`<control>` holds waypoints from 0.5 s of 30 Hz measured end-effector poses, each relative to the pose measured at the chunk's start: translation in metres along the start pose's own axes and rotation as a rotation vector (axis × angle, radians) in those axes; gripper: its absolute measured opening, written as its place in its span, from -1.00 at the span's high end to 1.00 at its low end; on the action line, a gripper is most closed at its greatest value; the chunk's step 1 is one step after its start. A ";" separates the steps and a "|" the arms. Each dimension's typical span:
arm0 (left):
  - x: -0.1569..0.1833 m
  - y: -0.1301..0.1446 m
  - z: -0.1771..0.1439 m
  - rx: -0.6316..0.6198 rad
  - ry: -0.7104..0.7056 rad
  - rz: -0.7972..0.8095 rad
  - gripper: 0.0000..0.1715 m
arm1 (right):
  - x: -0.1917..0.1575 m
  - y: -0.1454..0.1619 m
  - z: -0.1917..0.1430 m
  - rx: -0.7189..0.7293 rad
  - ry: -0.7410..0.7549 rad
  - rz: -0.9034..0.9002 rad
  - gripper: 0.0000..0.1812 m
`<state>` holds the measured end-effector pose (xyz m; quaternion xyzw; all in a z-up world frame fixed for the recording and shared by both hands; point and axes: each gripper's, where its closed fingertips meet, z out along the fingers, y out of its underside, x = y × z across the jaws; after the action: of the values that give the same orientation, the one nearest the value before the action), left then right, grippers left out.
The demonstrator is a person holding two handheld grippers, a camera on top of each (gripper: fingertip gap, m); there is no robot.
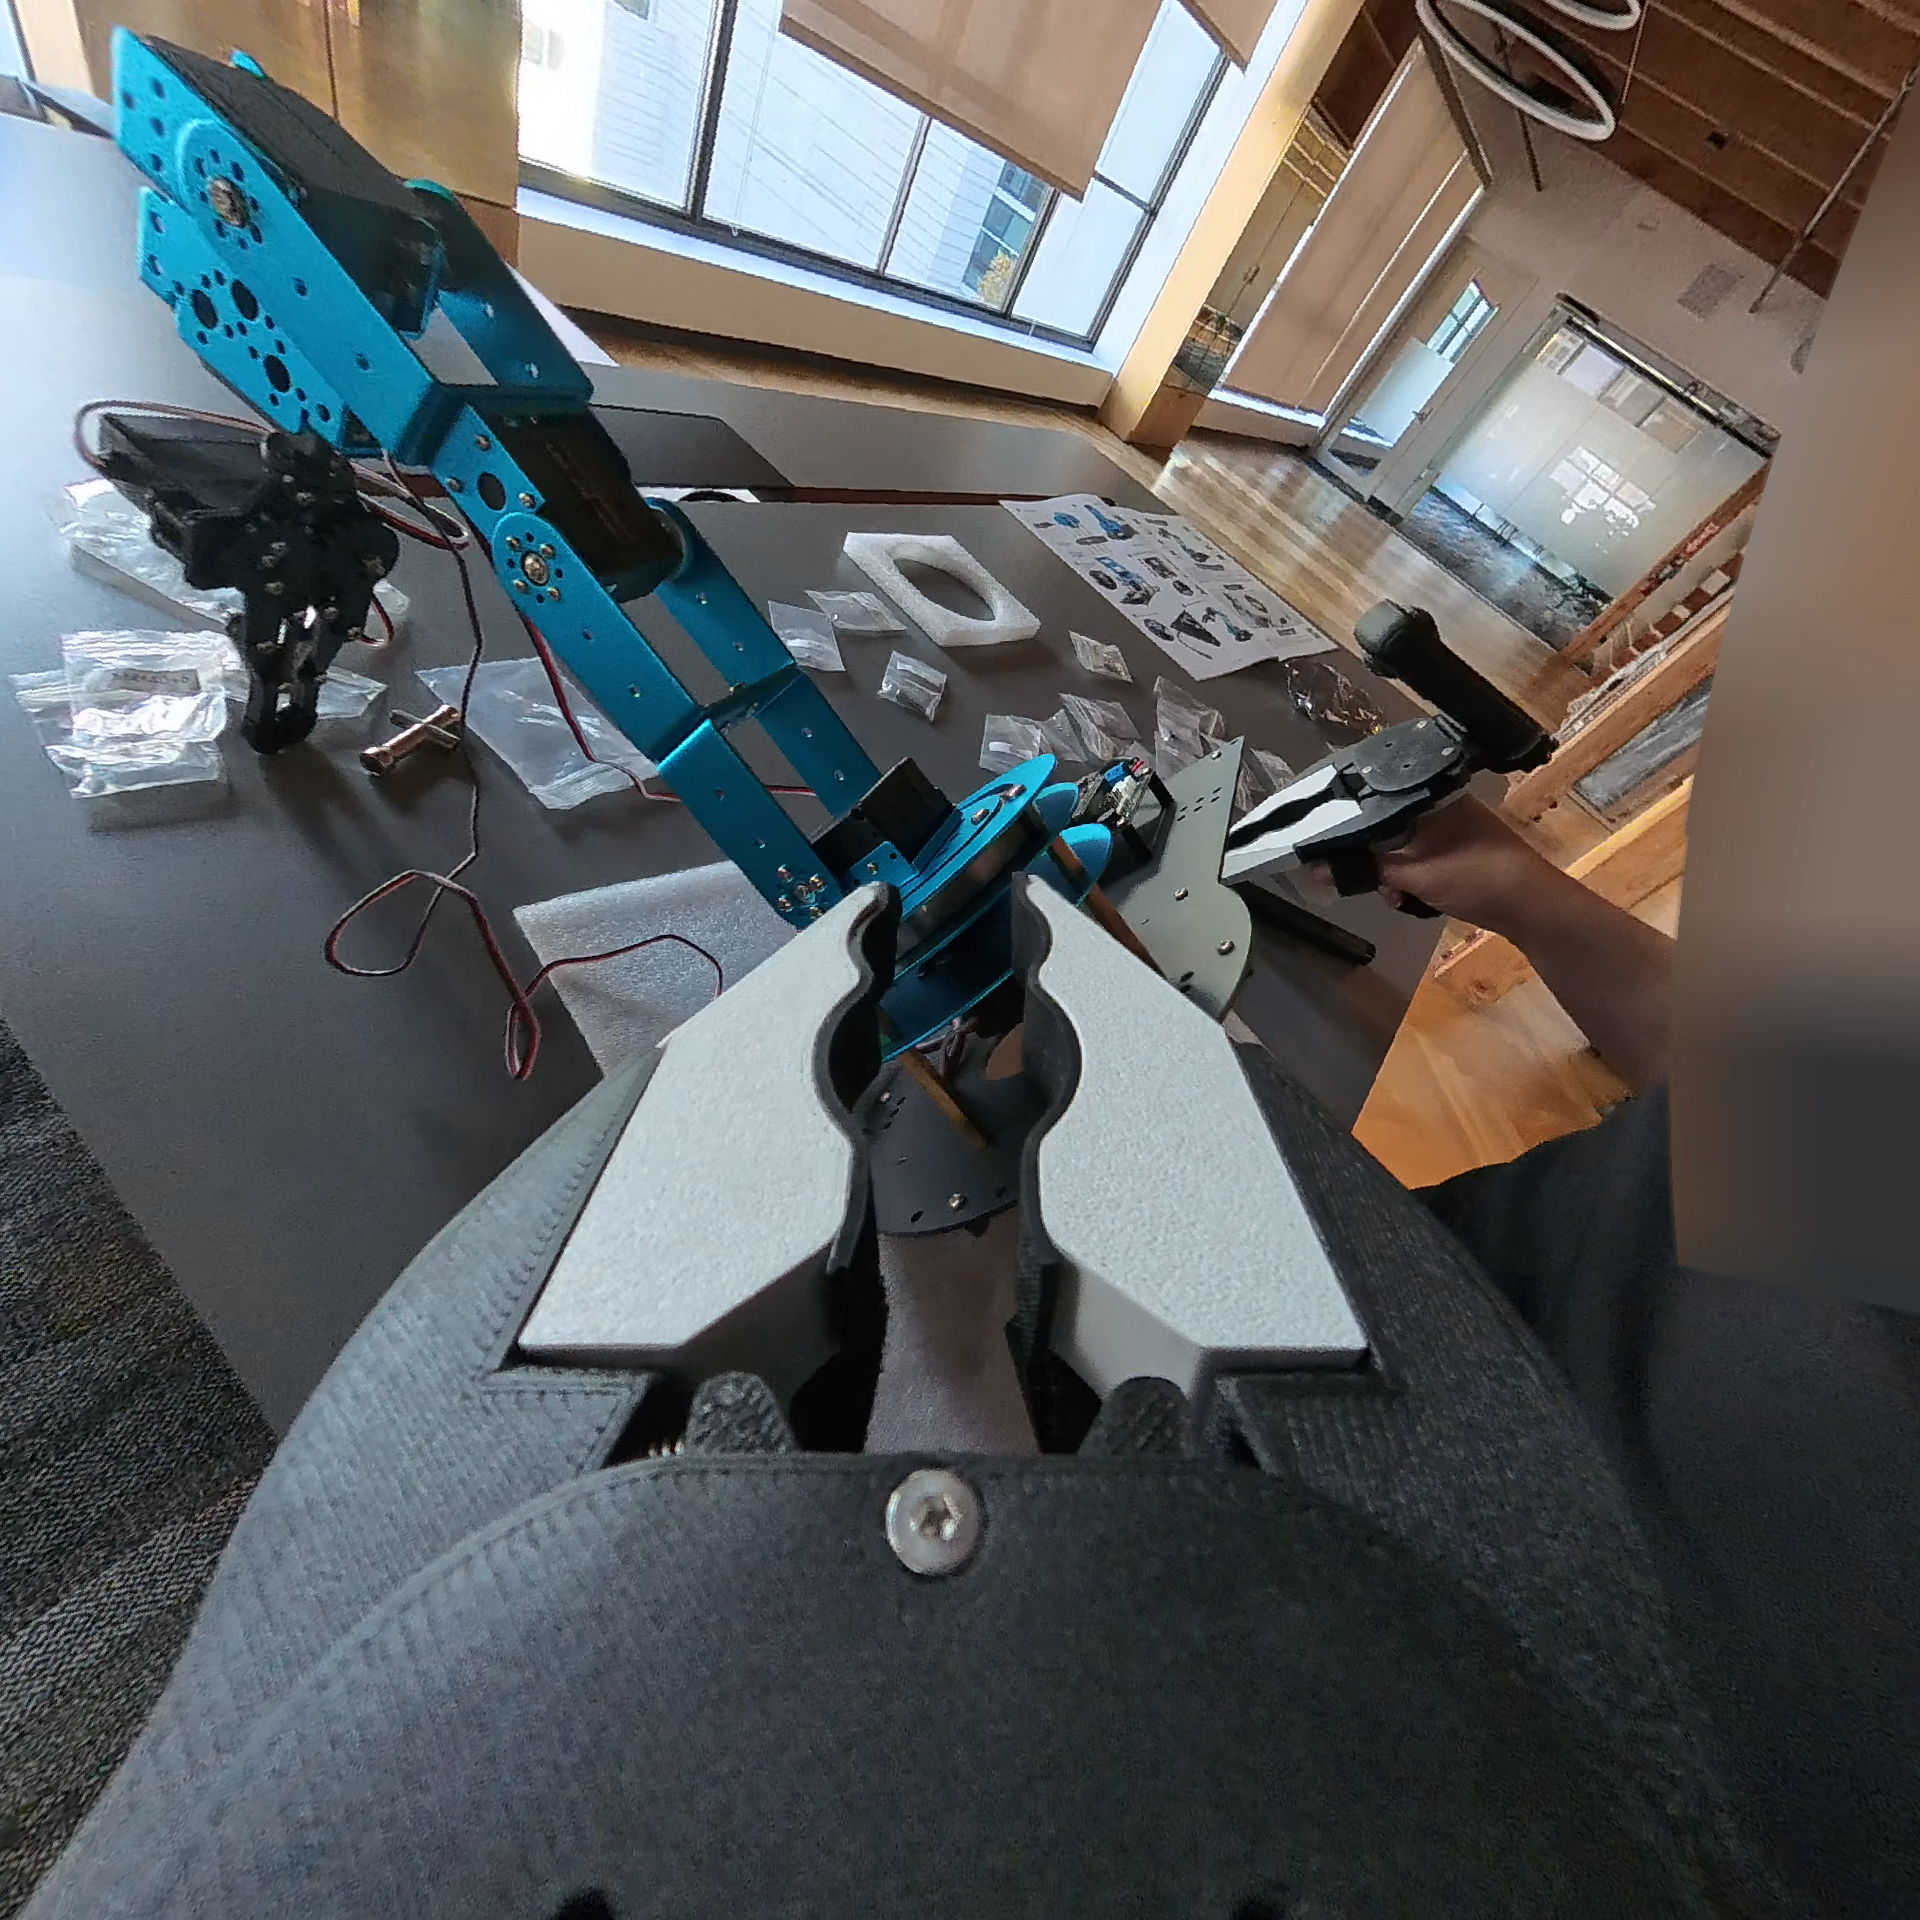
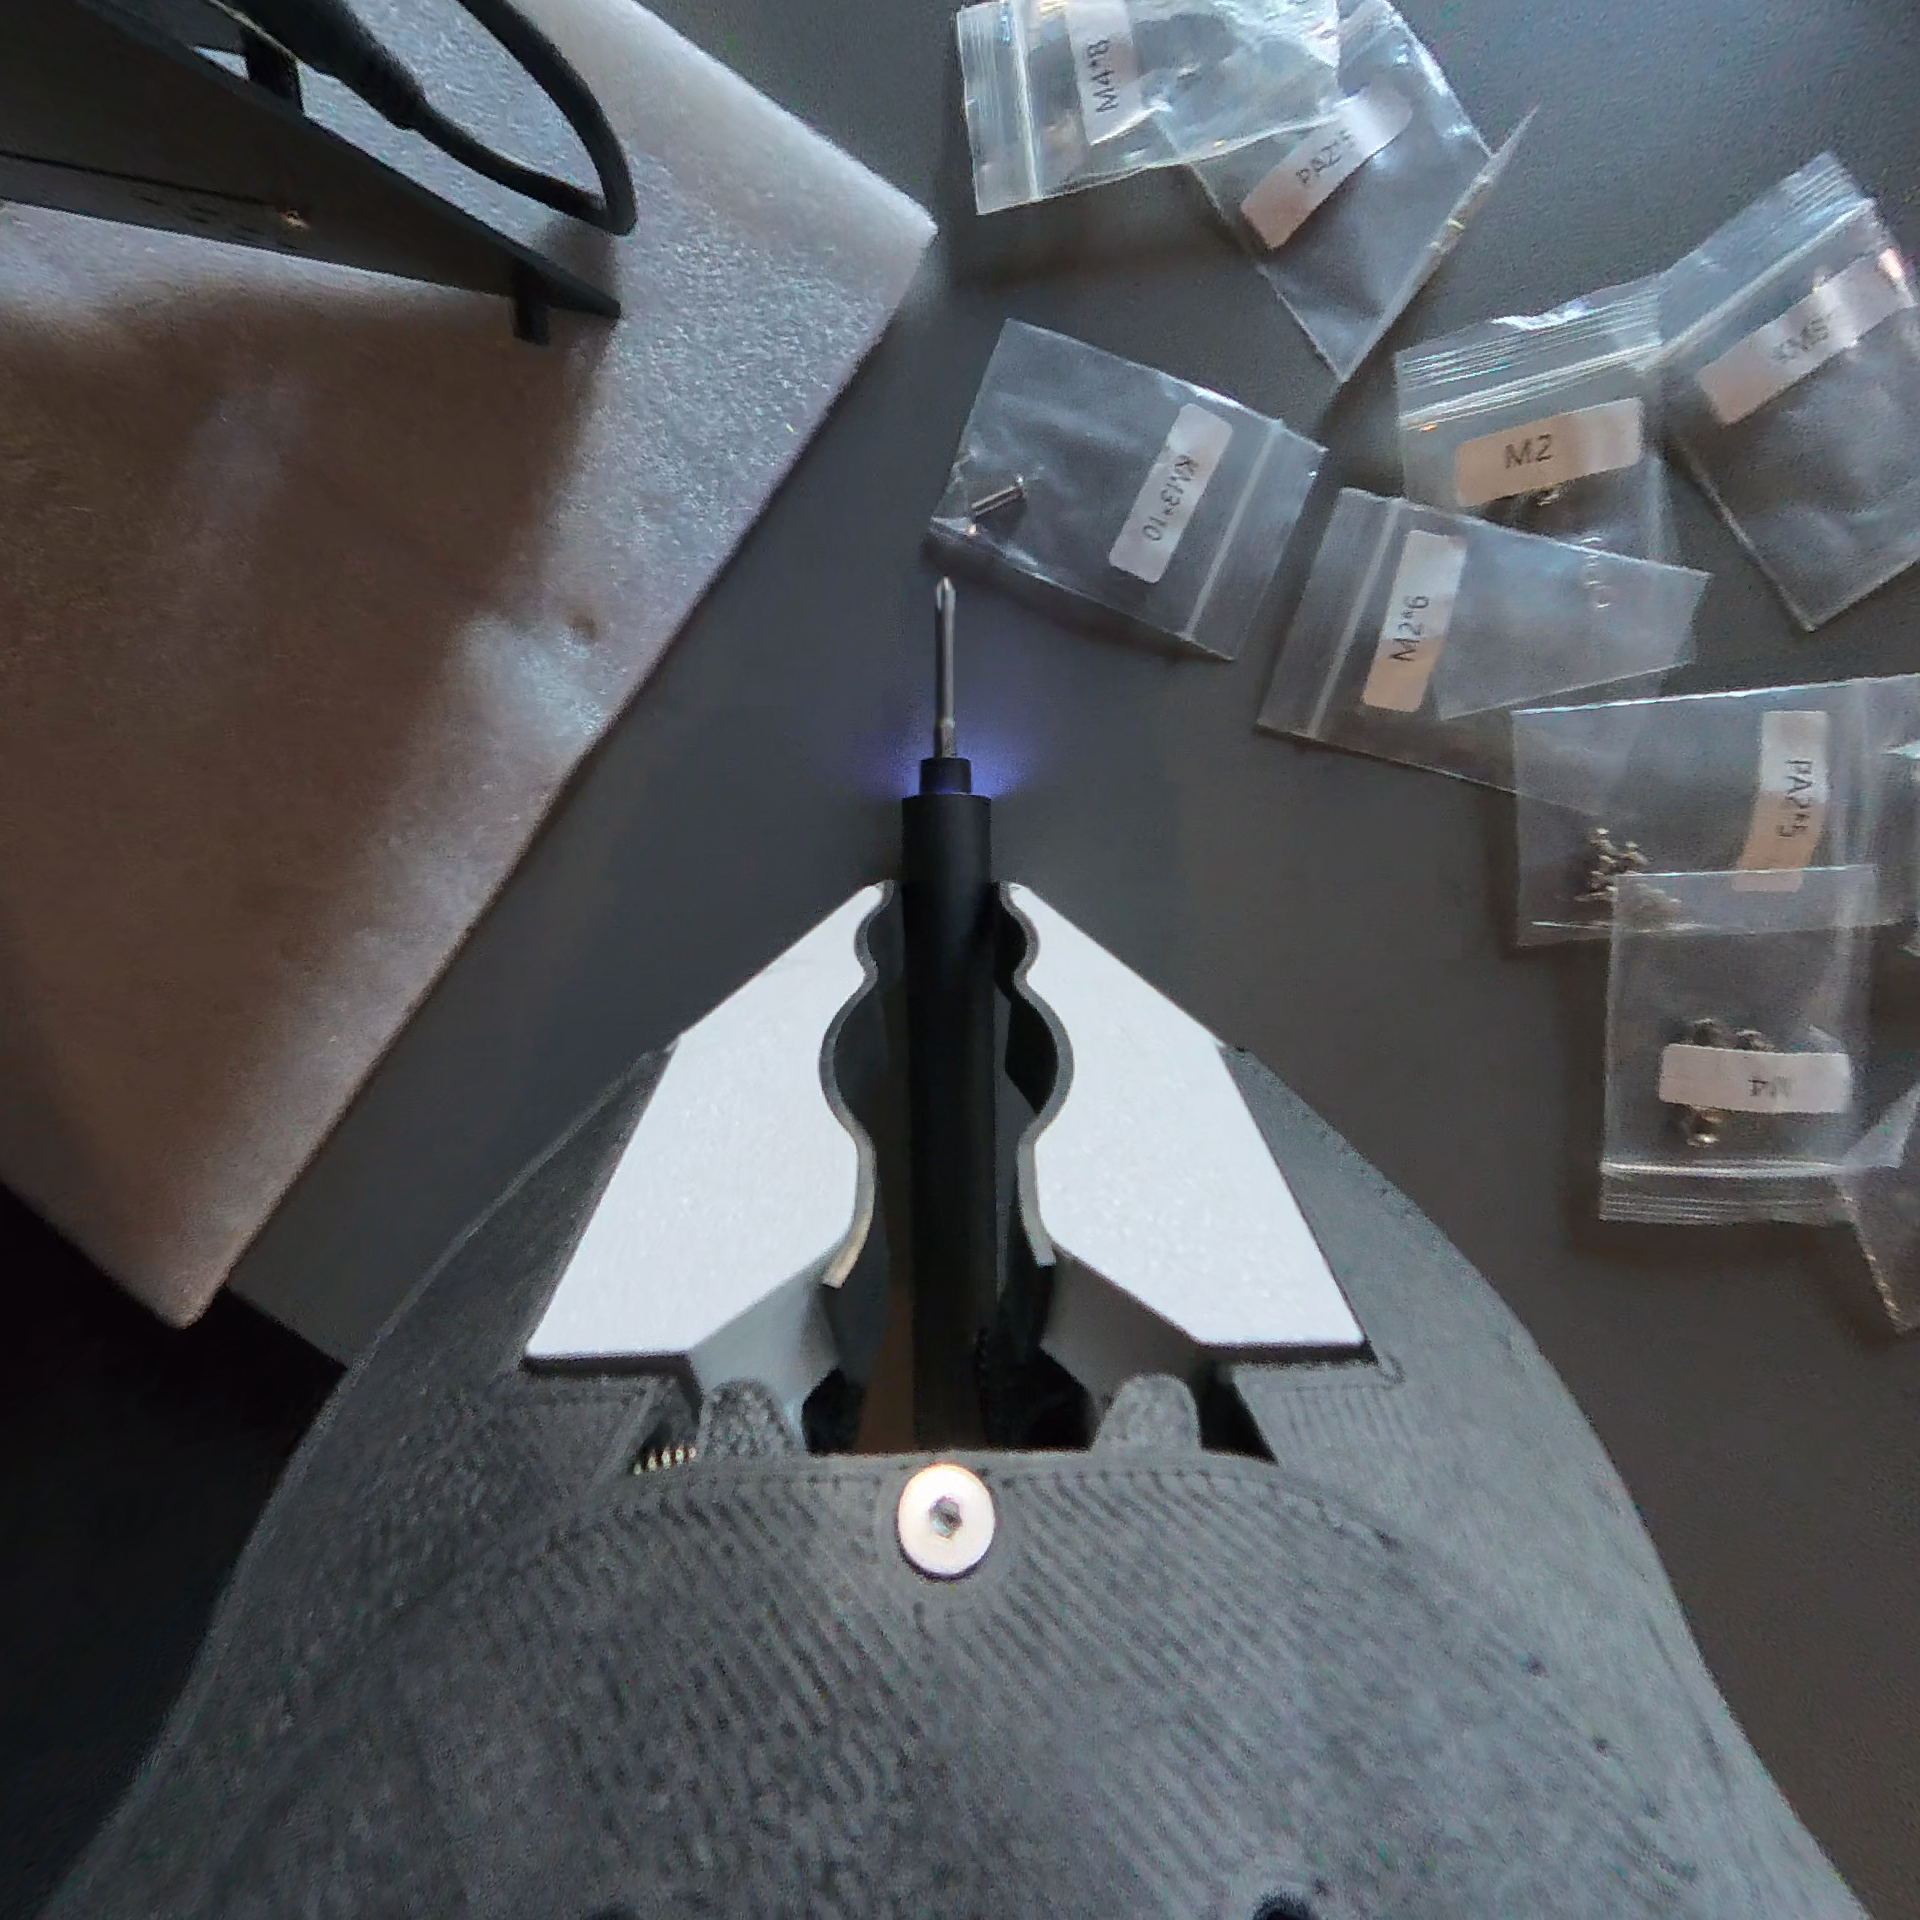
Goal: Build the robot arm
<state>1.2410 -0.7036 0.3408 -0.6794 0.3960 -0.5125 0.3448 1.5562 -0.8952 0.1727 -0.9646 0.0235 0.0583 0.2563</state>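
Observation:
My left gripper (image 1: 954, 906) is shut on the round base (image 1: 971, 831) of a blue metal robot arm kit (image 1: 623, 644), which leans up and to the left over the dark table (image 1: 260, 1091). A black base plate (image 1: 935, 1174) and a brass standoff show between the fingers. My right gripper (image 2: 945, 894) is shut on a slim black electric screwdriver (image 2: 940, 831). Its thin bit (image 2: 943, 665) points forward over the table, with a bluish glow at its nose, near a clear screw bag (image 2: 1122, 488). The right gripper also shows in the left wrist view (image 1: 1247, 847), held by a hand (image 1: 1455, 883) just right of the base.
Several small clear screw bags (image 2: 1538, 447) lie to the right of the screwdriver. A white foam sheet (image 2: 416, 520) lies to the left, under a black plate (image 2: 312, 156). A black claw part (image 1: 291, 582), a metal socket wrench (image 1: 410, 732), red-black wires (image 1: 447, 883), a foam frame (image 1: 940, 587) and a printed sheet (image 1: 1164, 582) lie on the table. The gap from one gripper's tips to the other's is roughly 40 cm. The right gripper is farther from the metal socket wrench (image 1: 410, 732), some 45 cm, than the left, some 30 cm.

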 end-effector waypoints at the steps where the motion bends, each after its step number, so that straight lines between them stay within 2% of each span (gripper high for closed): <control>1: -0.001 0.000 -0.002 0.004 -0.005 -0.002 0.77 | -0.001 0.000 0.000 -0.004 0.000 -0.006 0.82; 8: -0.010 0.005 -0.012 0.027 -0.007 -0.048 0.77 | -0.007 -0.003 -0.002 0.031 -0.020 0.014 0.77; 15: -0.019 0.010 -0.007 0.036 0.030 -0.080 0.76 | -0.011 -0.007 -0.014 0.111 0.003 0.026 0.71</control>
<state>1.2290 -0.6915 0.3258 -0.6804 0.3645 -0.5432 0.3304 1.5469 -0.8962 0.1898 -0.9485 0.0396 0.0588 0.3088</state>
